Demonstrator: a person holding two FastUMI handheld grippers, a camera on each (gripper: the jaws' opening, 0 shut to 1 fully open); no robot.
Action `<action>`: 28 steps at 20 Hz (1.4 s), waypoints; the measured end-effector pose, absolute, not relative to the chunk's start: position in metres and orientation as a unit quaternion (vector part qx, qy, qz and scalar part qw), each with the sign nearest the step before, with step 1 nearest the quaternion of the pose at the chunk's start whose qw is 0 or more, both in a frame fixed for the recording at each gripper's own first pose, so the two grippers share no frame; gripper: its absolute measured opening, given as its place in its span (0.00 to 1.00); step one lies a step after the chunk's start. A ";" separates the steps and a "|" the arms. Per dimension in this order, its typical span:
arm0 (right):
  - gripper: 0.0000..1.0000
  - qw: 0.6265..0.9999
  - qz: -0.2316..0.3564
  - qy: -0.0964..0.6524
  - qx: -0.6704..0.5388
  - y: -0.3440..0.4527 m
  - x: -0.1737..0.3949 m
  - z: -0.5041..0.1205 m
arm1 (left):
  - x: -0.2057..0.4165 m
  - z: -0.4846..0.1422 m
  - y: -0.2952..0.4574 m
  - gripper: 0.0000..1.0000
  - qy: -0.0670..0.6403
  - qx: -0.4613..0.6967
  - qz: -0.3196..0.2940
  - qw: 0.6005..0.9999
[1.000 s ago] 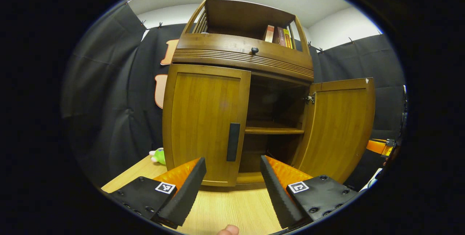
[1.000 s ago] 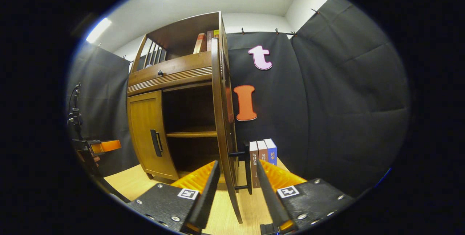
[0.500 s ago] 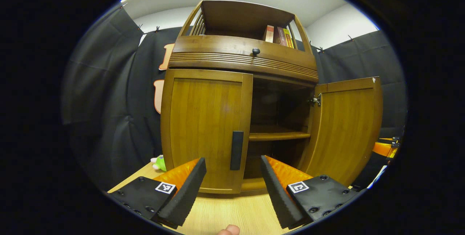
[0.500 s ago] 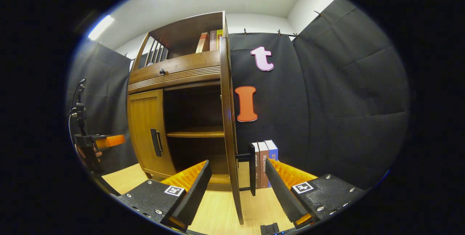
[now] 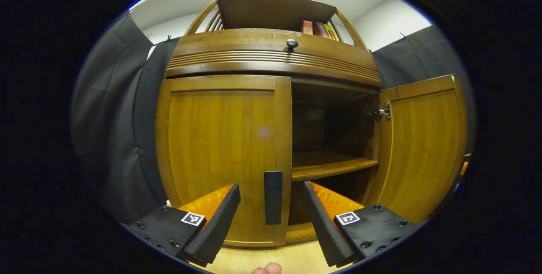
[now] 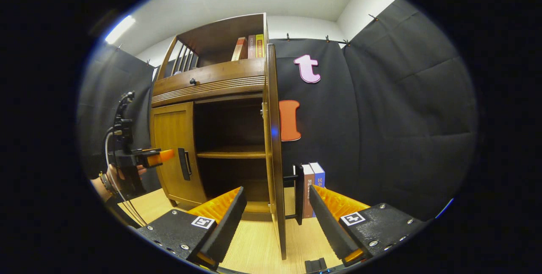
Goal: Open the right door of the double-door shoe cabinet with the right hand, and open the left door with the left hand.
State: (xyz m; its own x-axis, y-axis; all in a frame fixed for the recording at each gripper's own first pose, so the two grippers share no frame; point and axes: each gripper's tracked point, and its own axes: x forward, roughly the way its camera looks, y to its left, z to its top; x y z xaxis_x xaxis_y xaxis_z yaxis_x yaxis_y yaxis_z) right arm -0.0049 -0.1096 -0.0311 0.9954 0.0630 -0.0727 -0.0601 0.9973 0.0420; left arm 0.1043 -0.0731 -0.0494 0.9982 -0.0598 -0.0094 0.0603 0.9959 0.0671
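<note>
Brown varnished wood makes up the shoe cabinet, which stands on a pale wooden tabletop against the black cloth wall.

Left door: shut, flush with the cabinet front. Its dark vertical handle sits at the door's right edge. In the left gripper view the left gripper is held just in front of this door with fingers spread wide apart, the handle lying between them in the picture. No contact with the handle can be confirmed. In the right gripper view the same gripper appears at far left, its tip just beside the handle, held by a hand.

Right door: swung open, edge-on in the right gripper view. Its handle stands between the fingers of the right gripper, which are parted and apart from it, gripping nothing.

Interior: one shelf, compartments dark.

A drawer knob sits above the doors. Books stand on the top shelf; further books stand on the tabletop to the right of the cabinet.
</note>
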 end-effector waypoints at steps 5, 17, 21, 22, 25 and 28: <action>0.92 0.999 0.009 0.039 0.029 -0.120 -0.011 -0.030 | 0.146 -0.067 -0.076 0.95 0.011 0.018 -0.031 0.999; 0.92 0.998 -0.010 0.047 0.033 -0.128 -0.014 -0.033 | 0.188 -0.080 -0.062 0.96 0.018 0.037 -0.006 0.999; 0.92 0.998 -0.015 0.049 0.031 -0.130 -0.013 -0.036 | 0.189 -0.077 -0.061 0.96 0.014 0.035 -0.006 0.999; 0.92 0.998 -0.014 0.051 0.032 -0.128 -0.012 -0.039 | 0.190 -0.077 -0.061 0.90 0.014 0.033 -0.005 0.999; 0.92 0.998 -0.009 0.057 0.033 -0.121 -0.012 -0.041 | 0.190 -0.081 -0.065 0.72 0.022 0.028 -0.013 0.999; 0.92 0.998 -0.004 0.058 0.031 -0.115 -0.016 -0.040 | 0.190 -0.081 -0.078 0.53 0.024 0.031 -0.031 0.999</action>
